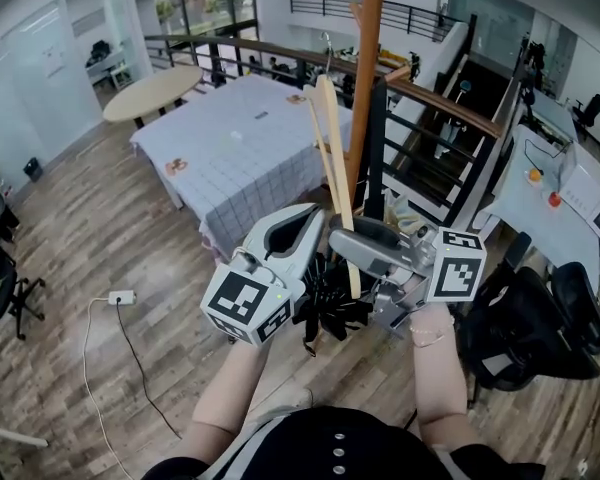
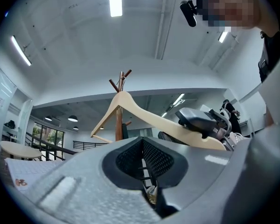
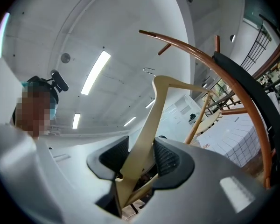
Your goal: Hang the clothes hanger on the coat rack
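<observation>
In the head view a pale wooden clothes hanger stands almost on end, its wire hook up beside the brown coat rack pole. My right gripper is shut on the hanger's lower arm. The right gripper view shows that arm clamped between both pads, with the hook near the rack's curved brown arm. My left gripper sits close to the left of the hanger, shut and holding nothing. In the left gripper view the hanger crosses in front of the rack top.
A black garment hangs on the rack. Behind it stand a table with a checked cloth, a round table and a railing. A black office chair is at the right, and a power strip lies on the floor.
</observation>
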### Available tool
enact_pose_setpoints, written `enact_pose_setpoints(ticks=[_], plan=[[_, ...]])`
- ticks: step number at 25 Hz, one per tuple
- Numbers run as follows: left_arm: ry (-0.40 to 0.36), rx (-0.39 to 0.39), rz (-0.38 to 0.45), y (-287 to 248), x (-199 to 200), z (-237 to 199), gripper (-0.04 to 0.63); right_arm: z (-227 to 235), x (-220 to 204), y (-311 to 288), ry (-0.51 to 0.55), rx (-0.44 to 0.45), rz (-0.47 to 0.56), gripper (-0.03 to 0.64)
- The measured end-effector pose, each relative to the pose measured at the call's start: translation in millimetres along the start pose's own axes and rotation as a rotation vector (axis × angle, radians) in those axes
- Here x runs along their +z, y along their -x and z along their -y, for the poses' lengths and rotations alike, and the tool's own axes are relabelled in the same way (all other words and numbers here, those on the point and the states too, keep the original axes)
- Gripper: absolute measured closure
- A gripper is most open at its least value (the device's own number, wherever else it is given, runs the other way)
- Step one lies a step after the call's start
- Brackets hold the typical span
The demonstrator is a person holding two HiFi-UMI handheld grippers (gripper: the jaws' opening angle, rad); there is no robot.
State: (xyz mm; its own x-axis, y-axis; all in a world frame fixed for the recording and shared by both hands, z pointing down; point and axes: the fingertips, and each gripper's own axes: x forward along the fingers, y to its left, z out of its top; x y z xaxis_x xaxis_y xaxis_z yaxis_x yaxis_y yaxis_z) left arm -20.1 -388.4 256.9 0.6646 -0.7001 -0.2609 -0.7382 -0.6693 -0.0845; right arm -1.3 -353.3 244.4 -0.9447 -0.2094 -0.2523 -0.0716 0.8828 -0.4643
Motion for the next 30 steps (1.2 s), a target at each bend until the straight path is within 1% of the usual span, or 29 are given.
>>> enact_pose_setpoints(ticks=[7,16,20,24,30], plan=[[-0.027,0.028,0.019,-10,15,-24,0.594,8,31,-14,0.005,0.024,0.0,0.451],[-0.066,0.0,0.017,-35,24,-41,0.592,17,72,-32,0.047,0.038,0.019,0.451],[-0.085,-0.016,0.03,-49,35,-53,0.594,20,94,-39,0.076,0.048,0.041,0.451],[-0.084,-0.03,0.044,-61,45,-59,0.594,27,111,-41,0.079,0.041,0.06,0.451],[-0.095,-0.041,0.059,-71,64,-72,0.594,21,141,-53,0.104,0.062,0.095,0.451]])
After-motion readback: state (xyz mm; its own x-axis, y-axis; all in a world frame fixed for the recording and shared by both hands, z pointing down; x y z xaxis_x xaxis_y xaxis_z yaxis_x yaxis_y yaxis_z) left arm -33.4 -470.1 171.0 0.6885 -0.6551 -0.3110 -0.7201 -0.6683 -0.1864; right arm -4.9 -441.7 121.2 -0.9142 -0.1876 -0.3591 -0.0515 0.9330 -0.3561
